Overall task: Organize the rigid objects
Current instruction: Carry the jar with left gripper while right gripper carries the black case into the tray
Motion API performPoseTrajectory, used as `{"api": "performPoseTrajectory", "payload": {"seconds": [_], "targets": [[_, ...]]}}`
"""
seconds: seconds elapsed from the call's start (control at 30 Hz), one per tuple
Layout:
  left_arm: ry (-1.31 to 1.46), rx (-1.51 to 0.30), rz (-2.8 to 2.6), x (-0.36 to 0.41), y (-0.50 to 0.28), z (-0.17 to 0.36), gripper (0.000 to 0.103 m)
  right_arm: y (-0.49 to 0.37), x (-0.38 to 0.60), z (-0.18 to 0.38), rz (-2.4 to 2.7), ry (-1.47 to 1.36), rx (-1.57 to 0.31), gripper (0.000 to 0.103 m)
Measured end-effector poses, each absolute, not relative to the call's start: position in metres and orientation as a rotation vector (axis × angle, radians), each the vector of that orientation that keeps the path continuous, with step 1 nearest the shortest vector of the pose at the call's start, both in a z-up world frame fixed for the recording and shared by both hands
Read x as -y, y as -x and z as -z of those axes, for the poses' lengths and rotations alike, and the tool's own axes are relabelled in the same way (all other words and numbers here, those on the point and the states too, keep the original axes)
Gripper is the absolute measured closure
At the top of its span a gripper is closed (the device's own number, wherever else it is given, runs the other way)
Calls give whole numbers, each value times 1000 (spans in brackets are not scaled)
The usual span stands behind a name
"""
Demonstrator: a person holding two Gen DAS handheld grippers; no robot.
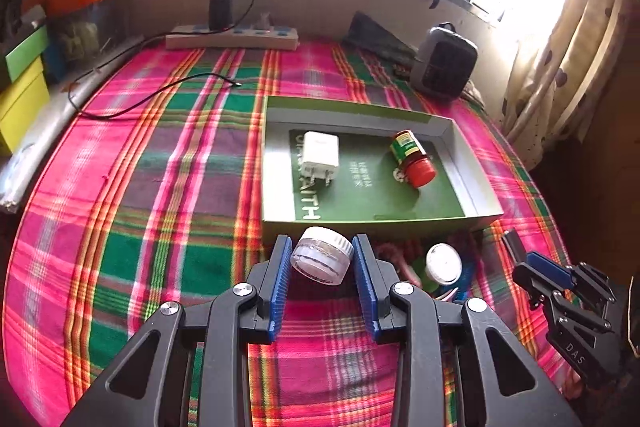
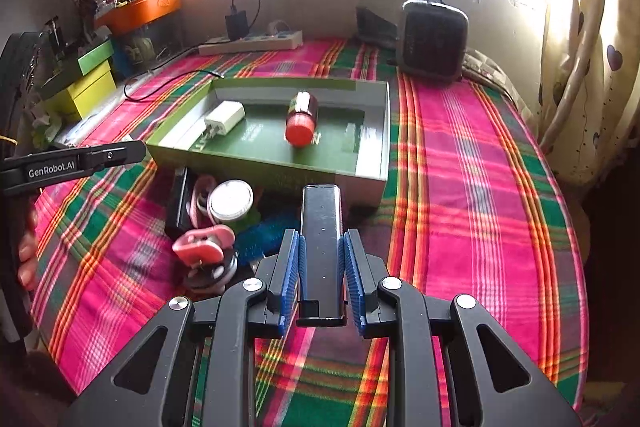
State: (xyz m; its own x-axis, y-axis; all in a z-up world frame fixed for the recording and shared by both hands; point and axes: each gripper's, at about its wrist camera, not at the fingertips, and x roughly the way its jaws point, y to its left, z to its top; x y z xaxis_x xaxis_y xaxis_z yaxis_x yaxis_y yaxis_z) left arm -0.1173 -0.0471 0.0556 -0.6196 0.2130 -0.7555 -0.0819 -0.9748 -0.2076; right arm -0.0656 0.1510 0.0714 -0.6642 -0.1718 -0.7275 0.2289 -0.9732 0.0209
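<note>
Clear plastic shows between the blue pads of my left claw [image 1: 322, 251]: a small jar [image 1: 322, 255] with a white lid, tilted, pinched at its sides and held just short of the near wall of the green box [image 1: 372, 223]. My right claw [image 2: 322, 247] is closed tight on a flat black bar [image 2: 322, 227], gripped near its back end so most of it sticks out forward, its tip reaching toward that same near wall. I judge the step in hand to be carrying both pieces over the wall and setting them inside. The jar is round and slick, so I would keep the squeeze steady, clear the rim with margin, then lower before letting go so it does not roll. The bar's overhang is the first thing likely to catch the rim, so I would lift its tip high. Inside the box a white charger [image 1: 320, 151] lies at the left and a red-capped bottle [image 1: 412, 157] on its side at the right; the green floor between them and along the near side is bare, the best landing room. Just outside the near wall sits a heap of loose things, a white-lidded tub [image 2: 231, 201] and pink clips [image 2: 204, 241] among them, between my two claws. Plaid cloth [image 1: 160, 187] to the left is open, and the speaker [image 2: 434, 39] stands well apart
</note>
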Motion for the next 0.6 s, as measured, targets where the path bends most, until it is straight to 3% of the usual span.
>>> {"api": "performPoseTrajectory", "payload": {"seconds": [0.6], "targets": [[1252,209,-2628,25,163,-66,73,132,-152,-85,2707,-1185,-93,79]]}}
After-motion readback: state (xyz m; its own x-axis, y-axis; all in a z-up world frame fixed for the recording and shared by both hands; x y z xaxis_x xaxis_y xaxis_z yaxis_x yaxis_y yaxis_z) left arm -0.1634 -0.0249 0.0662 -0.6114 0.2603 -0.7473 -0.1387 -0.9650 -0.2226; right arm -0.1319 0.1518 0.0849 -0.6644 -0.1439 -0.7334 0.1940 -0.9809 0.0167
